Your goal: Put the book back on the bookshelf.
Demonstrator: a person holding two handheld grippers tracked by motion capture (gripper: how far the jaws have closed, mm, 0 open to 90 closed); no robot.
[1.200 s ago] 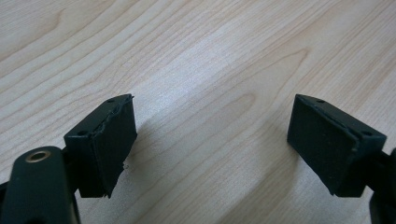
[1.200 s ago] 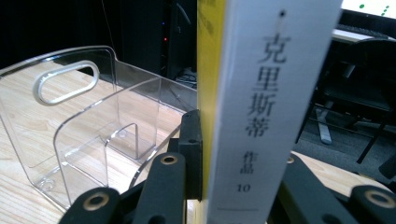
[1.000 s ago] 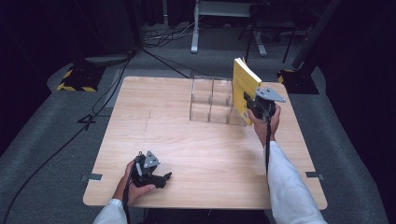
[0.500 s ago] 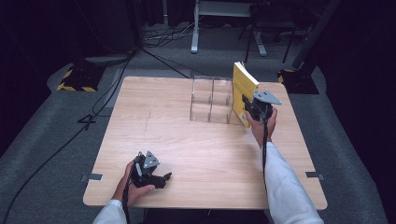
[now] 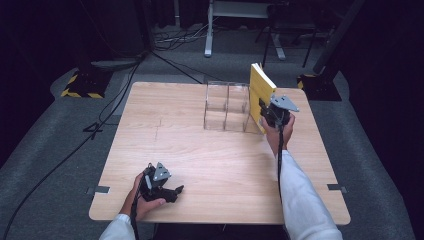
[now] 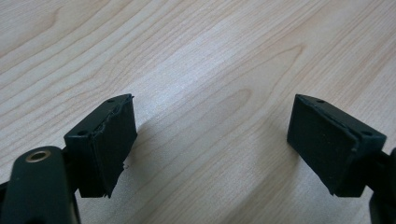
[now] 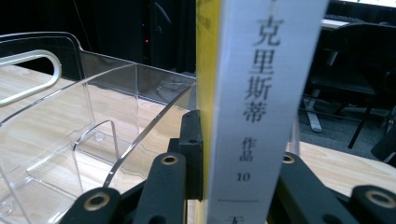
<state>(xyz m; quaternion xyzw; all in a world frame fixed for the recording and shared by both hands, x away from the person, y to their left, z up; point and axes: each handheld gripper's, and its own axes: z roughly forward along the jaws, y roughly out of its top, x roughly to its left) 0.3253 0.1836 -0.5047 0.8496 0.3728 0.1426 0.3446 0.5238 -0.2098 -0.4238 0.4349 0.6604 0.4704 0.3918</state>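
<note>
One book [image 7: 254, 93] clamped in right claw [image 5: 274, 113] — lower spine text cut off.

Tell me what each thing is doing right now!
Yellow book: upright, clamped at its spine by the right hand-held gripper, beside the rack.
Clear plastic rack: standing on the table, its compartments empty.
Left hand-held gripper: open, holding nothing, low over the table.
</note>
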